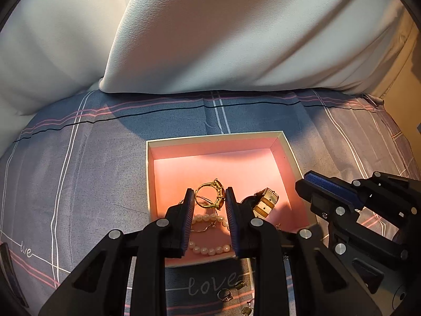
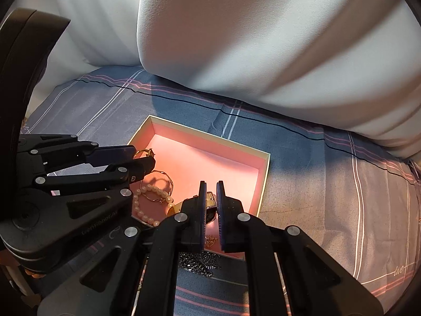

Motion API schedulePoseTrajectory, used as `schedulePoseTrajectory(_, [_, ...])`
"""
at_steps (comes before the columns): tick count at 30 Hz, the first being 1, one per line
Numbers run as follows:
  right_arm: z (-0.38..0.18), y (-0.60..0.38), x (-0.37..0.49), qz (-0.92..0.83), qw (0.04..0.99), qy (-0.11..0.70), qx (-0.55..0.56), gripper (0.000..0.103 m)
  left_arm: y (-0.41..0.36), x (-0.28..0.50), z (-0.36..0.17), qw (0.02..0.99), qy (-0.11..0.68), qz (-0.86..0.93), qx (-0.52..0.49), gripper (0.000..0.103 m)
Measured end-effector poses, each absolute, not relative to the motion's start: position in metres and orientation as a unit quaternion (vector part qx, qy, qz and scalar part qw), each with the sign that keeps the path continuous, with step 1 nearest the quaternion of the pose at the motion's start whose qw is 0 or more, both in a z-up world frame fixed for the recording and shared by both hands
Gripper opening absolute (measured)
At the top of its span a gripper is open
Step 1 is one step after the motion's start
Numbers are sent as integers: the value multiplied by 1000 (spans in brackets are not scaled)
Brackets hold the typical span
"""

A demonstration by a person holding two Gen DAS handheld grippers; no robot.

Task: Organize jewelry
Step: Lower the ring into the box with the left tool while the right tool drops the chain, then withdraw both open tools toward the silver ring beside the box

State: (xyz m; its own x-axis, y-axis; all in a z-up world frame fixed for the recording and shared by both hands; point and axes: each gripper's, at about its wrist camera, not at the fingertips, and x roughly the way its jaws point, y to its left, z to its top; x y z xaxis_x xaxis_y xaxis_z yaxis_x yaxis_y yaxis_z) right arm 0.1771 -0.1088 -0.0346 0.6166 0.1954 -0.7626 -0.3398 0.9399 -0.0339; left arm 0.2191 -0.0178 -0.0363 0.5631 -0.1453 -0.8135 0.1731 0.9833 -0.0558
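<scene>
A shallow box with a pink lining lies open on the bed. My left gripper is shut on a large gold ring and holds it over the box; the ring also shows in the right wrist view. In the box lie a pearl bracelet, a thin gold chain and a gold watch. My right gripper hovers over the box's near corner above the watch, jaws a narrow gap apart and holding nothing.
The bedsheet is grey-blue plaid with "love" printed on it. Small rings and earrings lie on it in front of the box. A dark metal chain lies by the box's near edge. White pillows rise behind.
</scene>
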Motion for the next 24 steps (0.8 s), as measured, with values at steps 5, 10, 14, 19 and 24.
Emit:
schedulePoseTrajectory(5, [-39,-114,171,137,896,413,-89,15,-12,217,-38,886,458,-77,0,68])
schedulePoseTrajectory(10, [-43,-128,140,107,911,385,-98,78,1,197,-34,892,445,-80,-12,81])
schedulePoseTrajectory(14, [-68,-136,116,114,905,403,-80,78,7,169,-47,892,444,-81,-7,82])
schedulePoseTrajectory(19, [-107,-139,95,121,894,425,-71,77,7,133,-80,883,461,-91,12,82])
schedulePoseTrajectory(24, [-127,-141,84,125,889,438,-50,76,1,108,-108,874,472,-102,40,81])
